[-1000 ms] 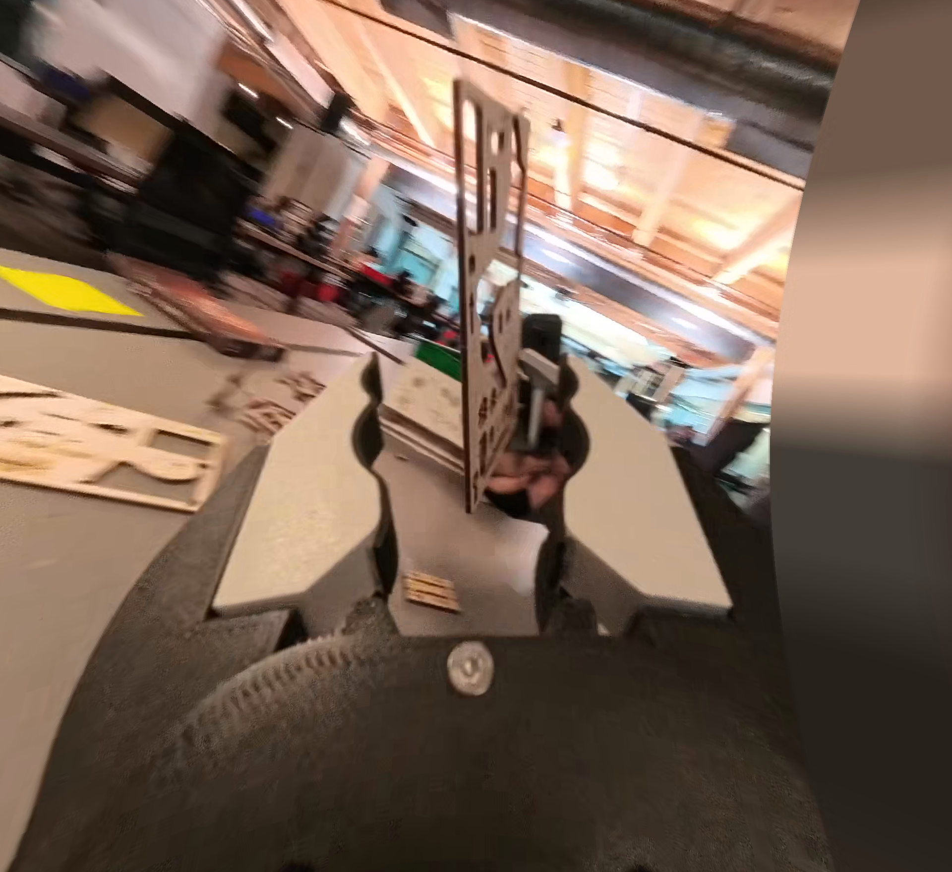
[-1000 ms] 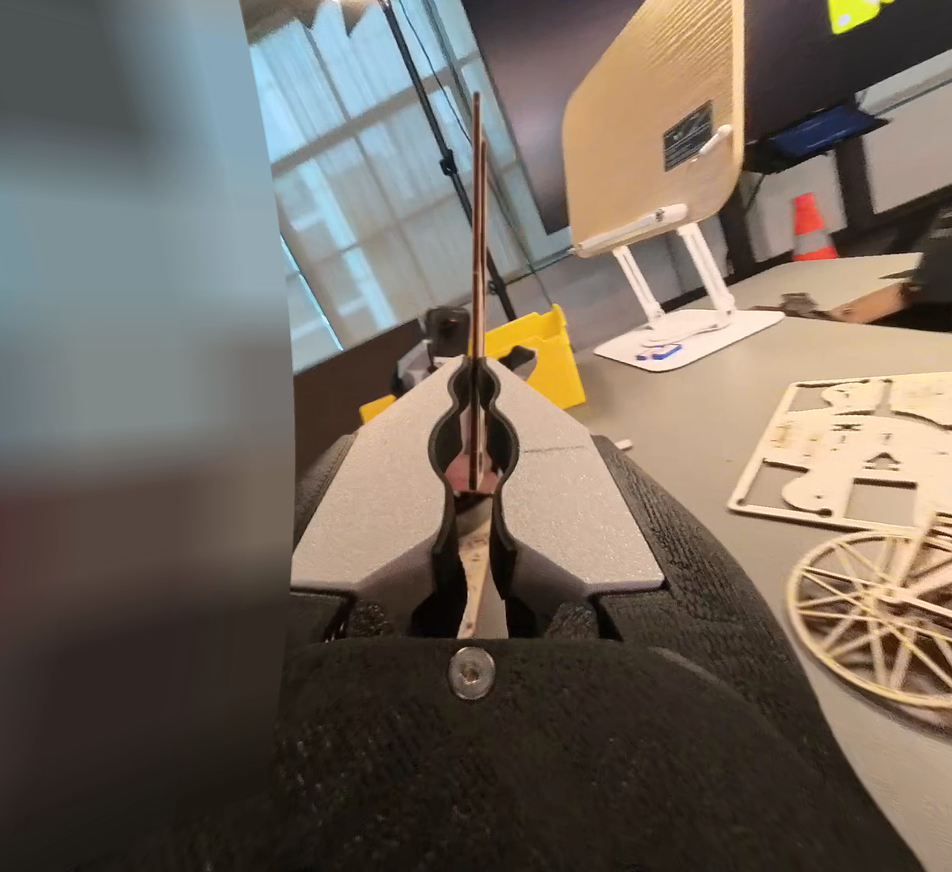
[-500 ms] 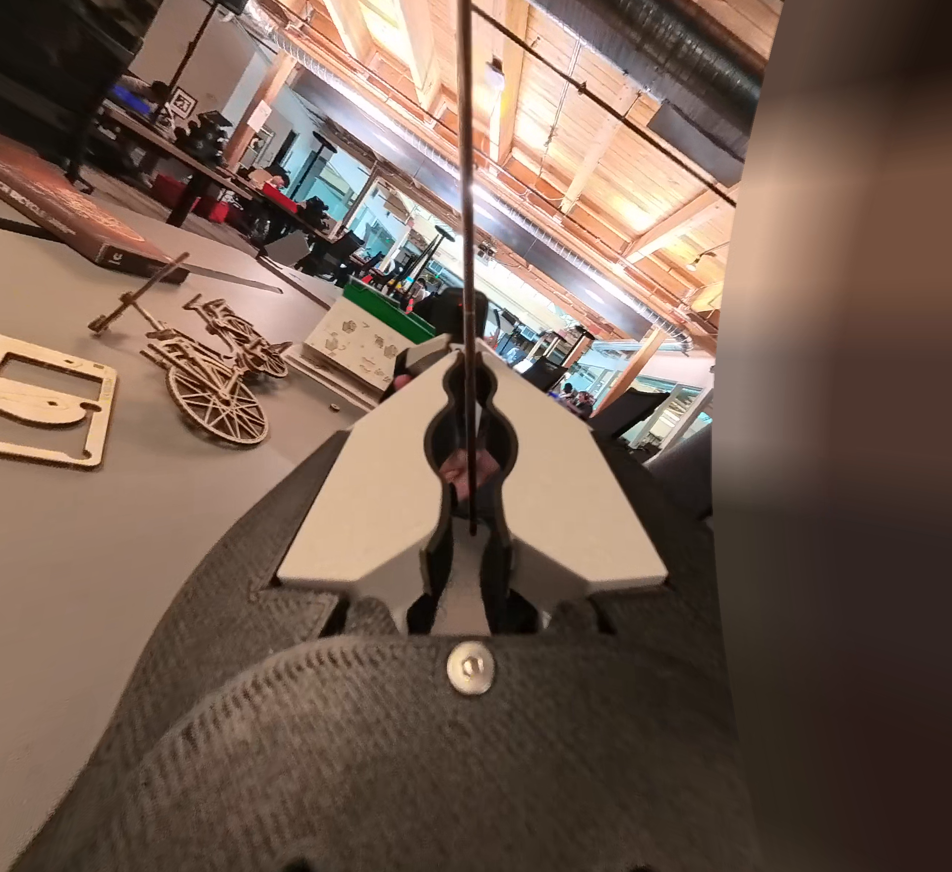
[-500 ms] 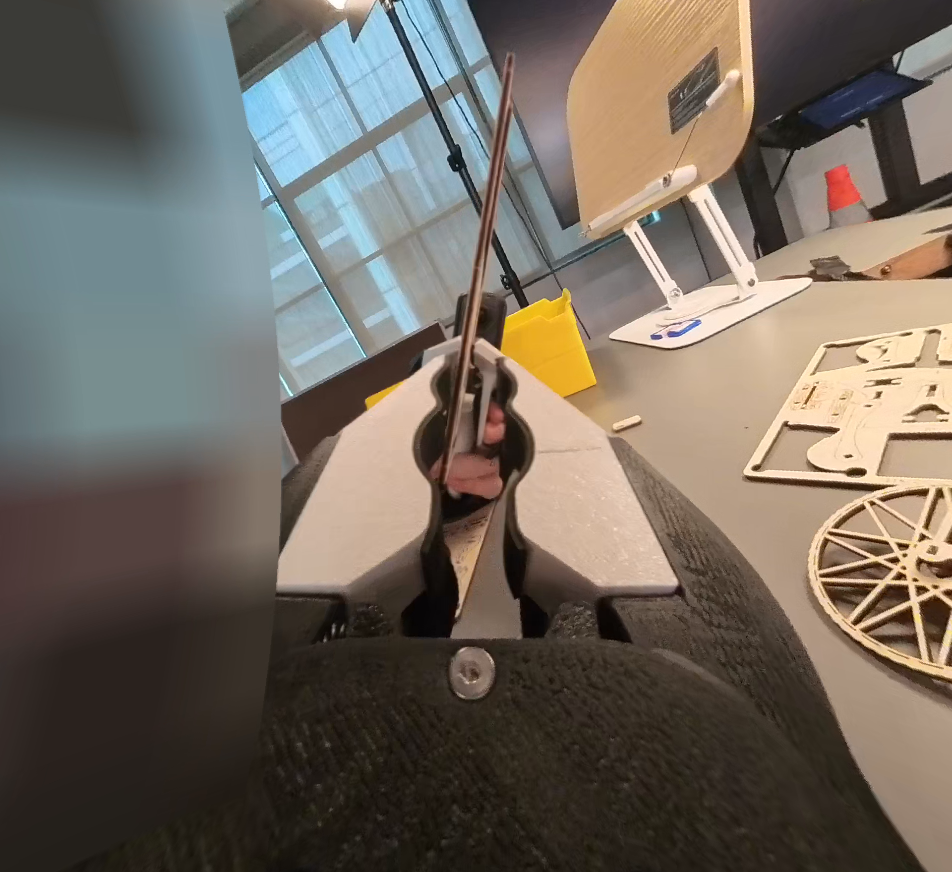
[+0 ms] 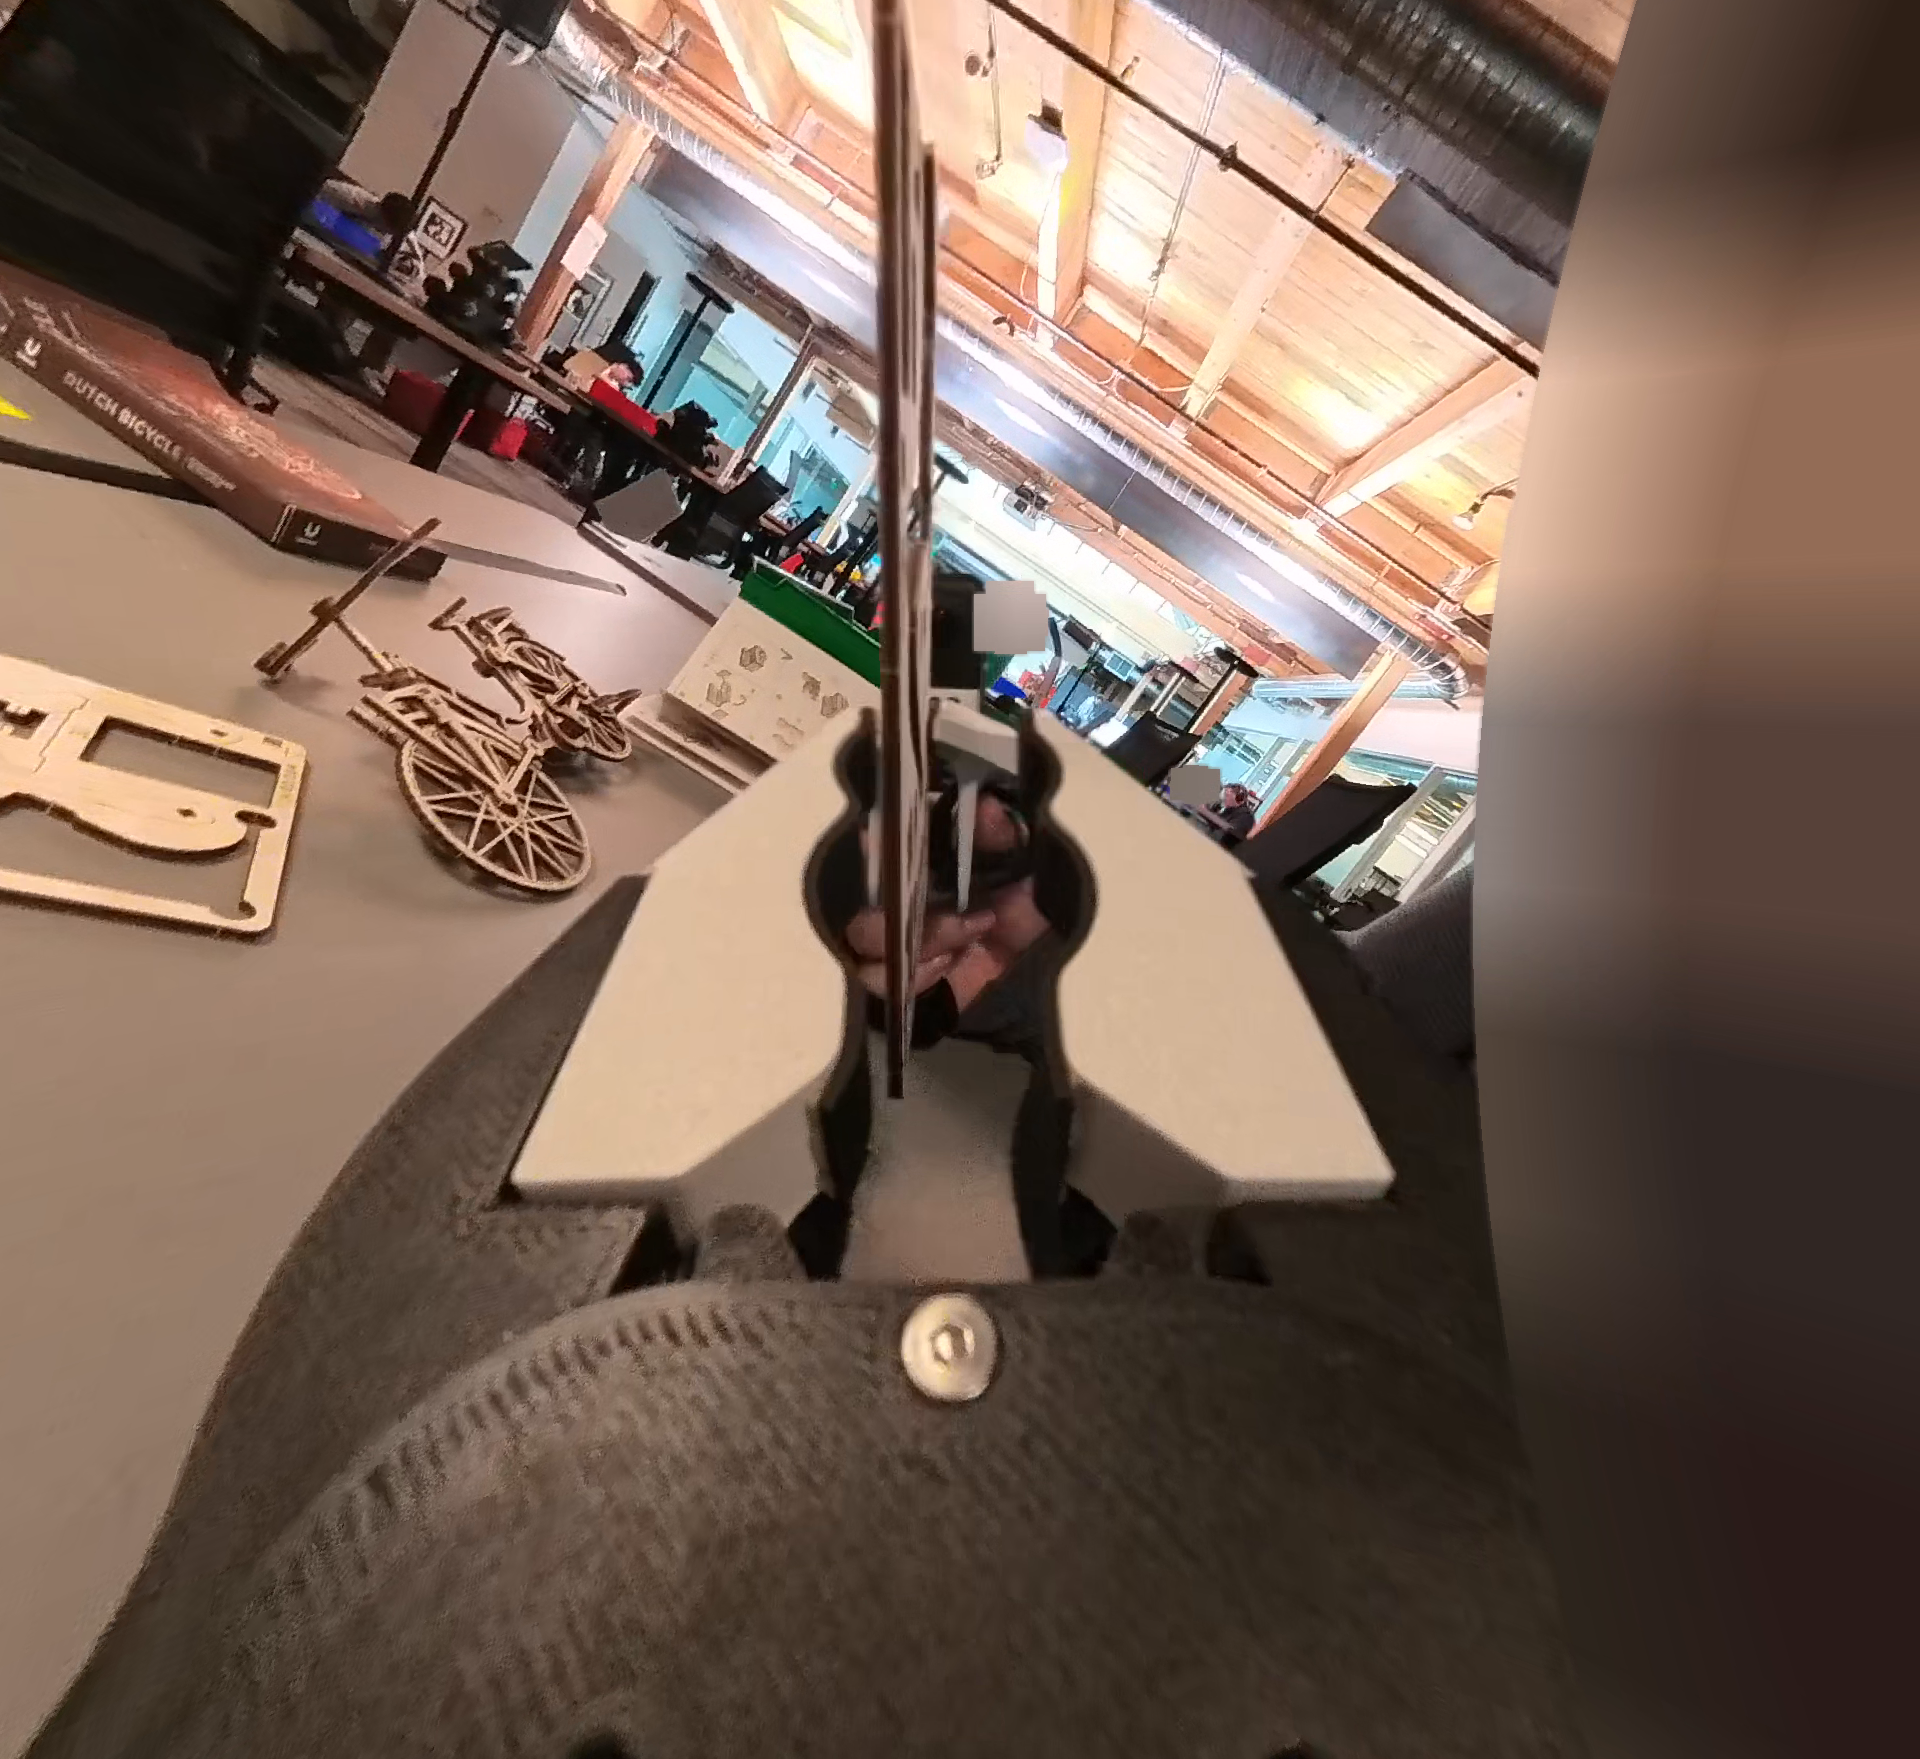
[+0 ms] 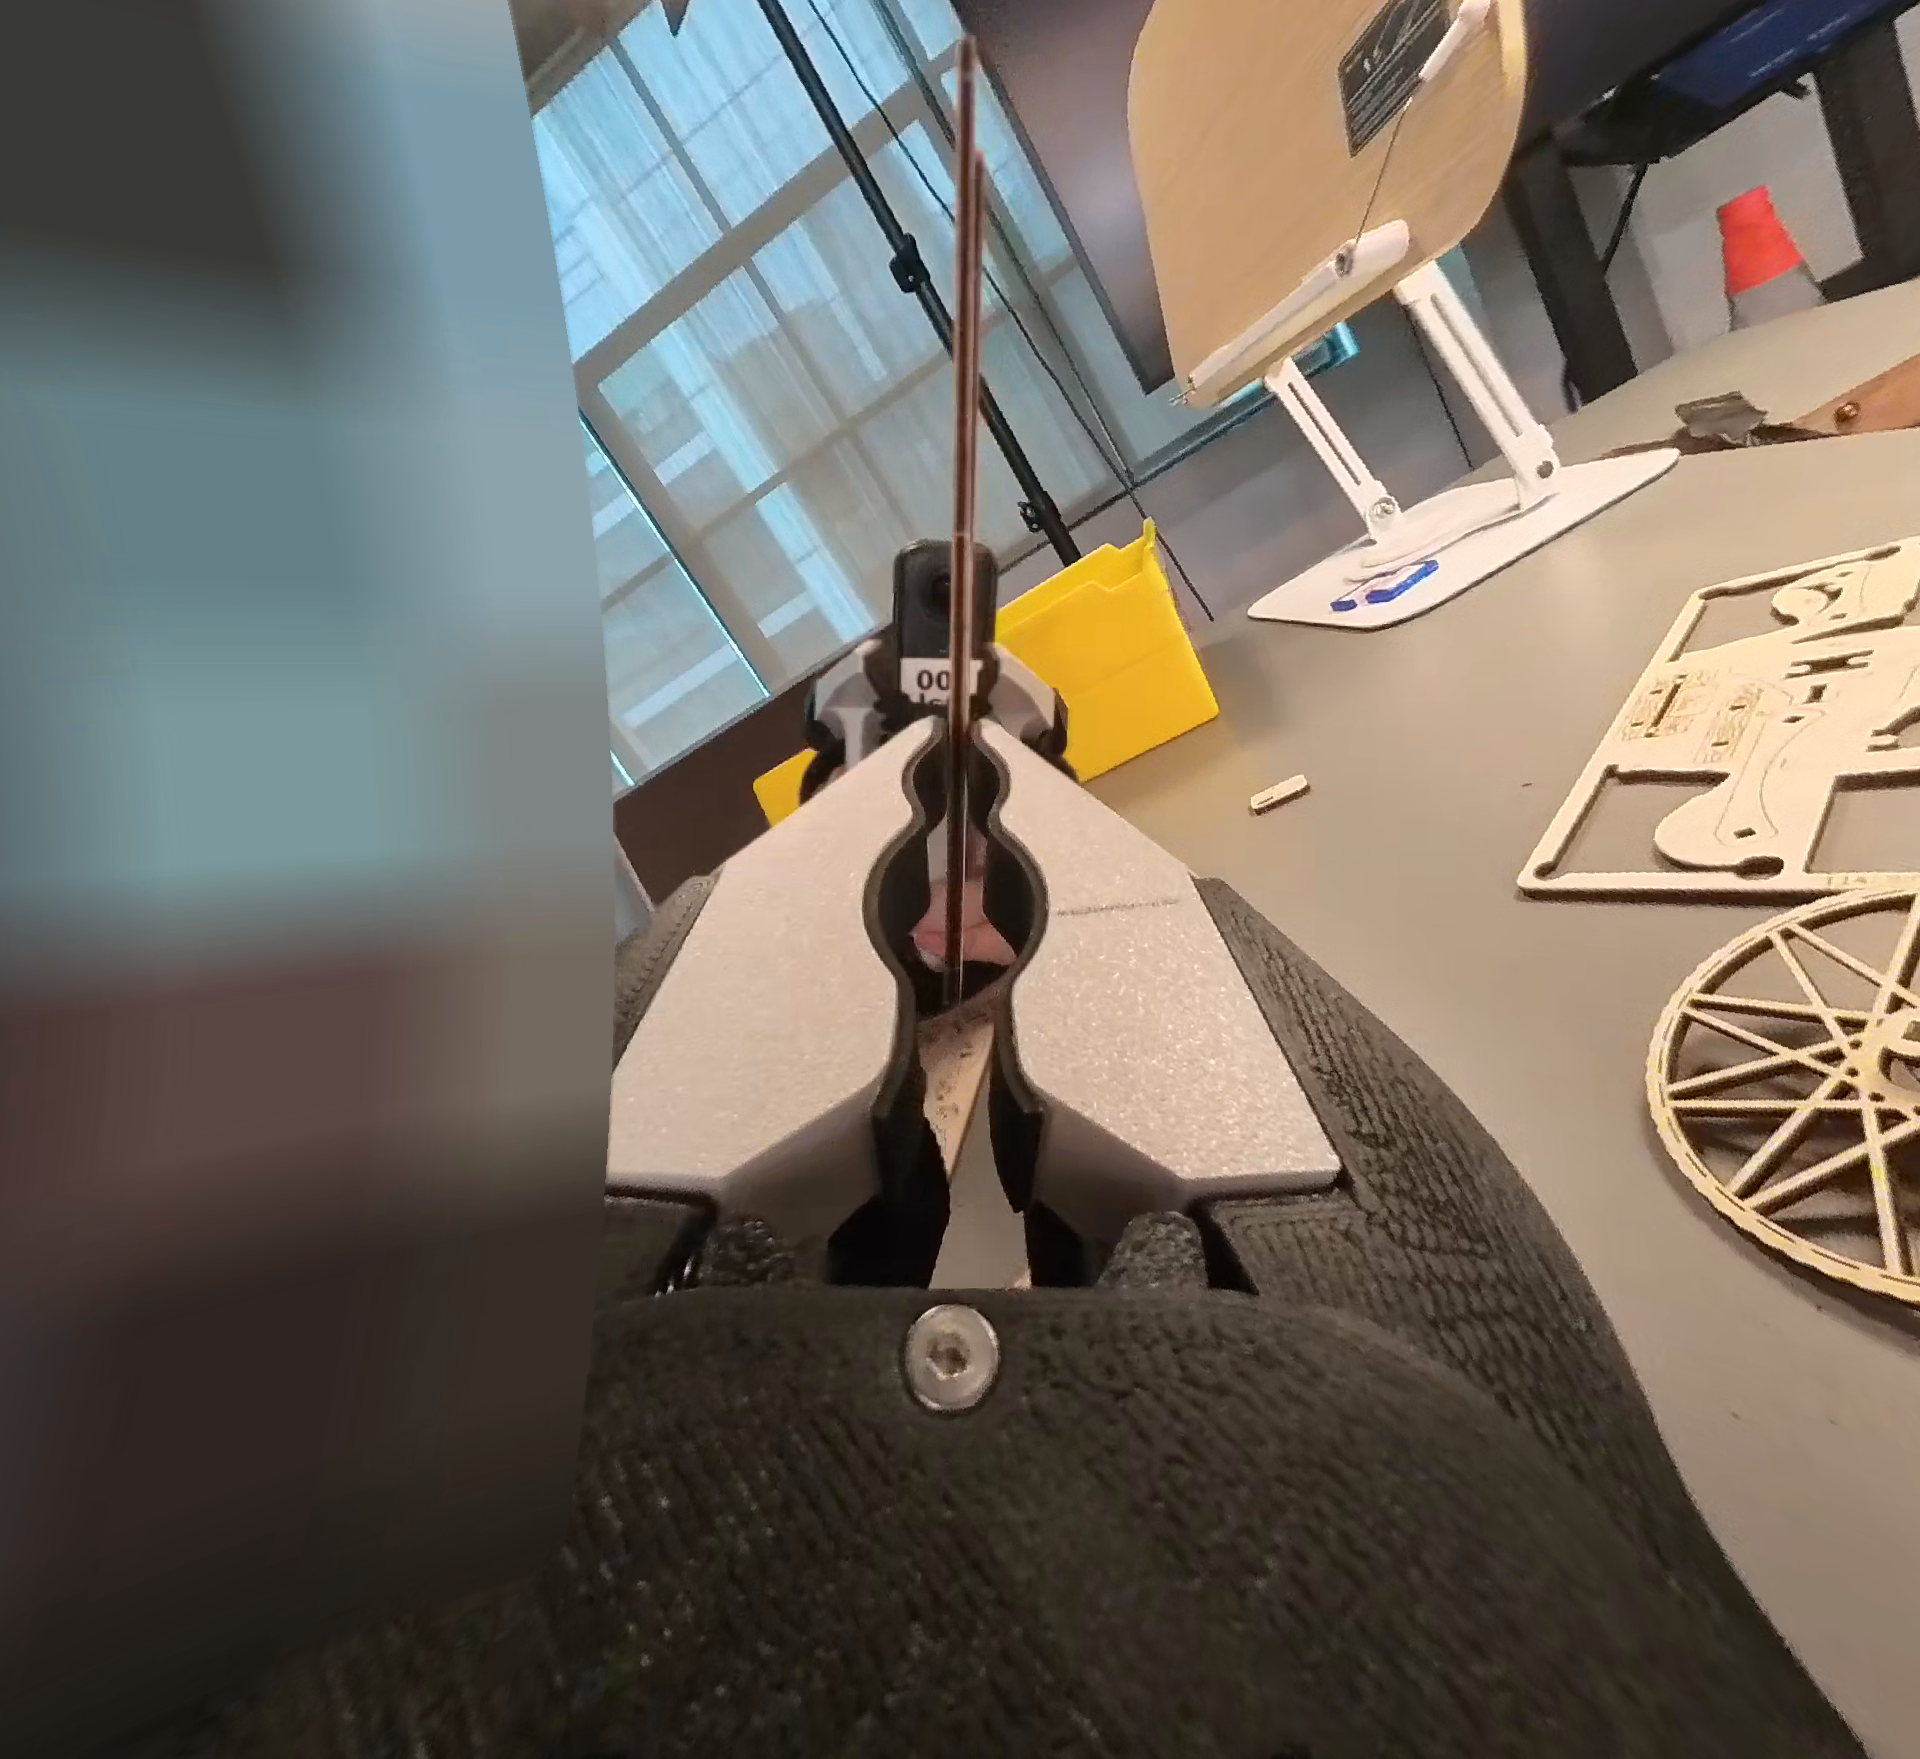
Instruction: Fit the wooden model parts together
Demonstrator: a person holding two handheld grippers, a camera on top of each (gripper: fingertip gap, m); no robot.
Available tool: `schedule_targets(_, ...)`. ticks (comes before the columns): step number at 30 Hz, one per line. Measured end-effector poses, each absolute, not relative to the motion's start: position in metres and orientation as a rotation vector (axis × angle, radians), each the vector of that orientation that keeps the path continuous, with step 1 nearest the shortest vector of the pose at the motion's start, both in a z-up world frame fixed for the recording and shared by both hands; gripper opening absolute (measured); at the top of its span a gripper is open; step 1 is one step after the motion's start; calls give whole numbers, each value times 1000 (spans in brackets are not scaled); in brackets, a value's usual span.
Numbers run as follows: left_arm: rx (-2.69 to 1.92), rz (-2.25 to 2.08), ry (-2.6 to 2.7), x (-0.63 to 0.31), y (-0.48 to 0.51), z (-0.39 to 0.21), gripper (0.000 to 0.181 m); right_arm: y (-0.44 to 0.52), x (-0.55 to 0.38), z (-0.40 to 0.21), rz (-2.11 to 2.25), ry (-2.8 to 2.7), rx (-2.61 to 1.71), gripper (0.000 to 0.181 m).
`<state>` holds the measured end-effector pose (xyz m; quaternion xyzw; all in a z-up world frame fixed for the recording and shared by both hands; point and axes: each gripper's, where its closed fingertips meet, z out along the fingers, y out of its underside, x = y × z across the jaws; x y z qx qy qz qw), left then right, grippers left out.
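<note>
A thin wooden parts sheet [image 5: 899, 359] stands edge-on between the two grippers, which face each other above the grey table [image 5: 208, 1086]. My left gripper [image 5: 948, 733] has its jaws a little apart; the sheet runs along the inside of the left finger, with a gap to the right finger. Beyond it a white finger of the right gripper [image 5: 966, 826] and a hand show. In the right wrist view my right gripper [image 6: 954, 748] is shut on the sheet [image 6: 966, 359], which rises straight up from its tips. The left gripper [image 6: 935, 670] with its camera shows just behind.
A built wooden bicycle [image 5: 488, 753], an emptied parts frame [image 5: 156, 816] and a dark box [image 5: 208, 462] lie on the left. In the right wrist view a wooden wheel [image 6: 1808, 1096], a parts frame [image 6: 1745, 722], a loose peg [image 6: 1278, 792], a board stand [image 6: 1455, 504] and a yellow bin [image 6: 1101, 660] are on the right. My hands' fingertips stand some 5 centimeters from each other.
The left gripper was wide open, closed on the sheet half a second ago, and its jaws have now parted slightly. In the right wrist view the sheet went from tilted to upright.
</note>
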<state>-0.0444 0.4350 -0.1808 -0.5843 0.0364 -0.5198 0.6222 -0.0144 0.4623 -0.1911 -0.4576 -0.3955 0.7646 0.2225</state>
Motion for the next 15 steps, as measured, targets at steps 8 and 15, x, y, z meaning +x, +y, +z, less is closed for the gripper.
schedule_targets(8, -1234, -1224, -39, -69, 434, -172, 29, 473, -12, -188, 2176, -1000, -1281, 1)
schedule_targets(15, -1172, -1321, -76, -76, 431, -169, 24, 472, -11, -186, 2181, -997, -1260, 1)
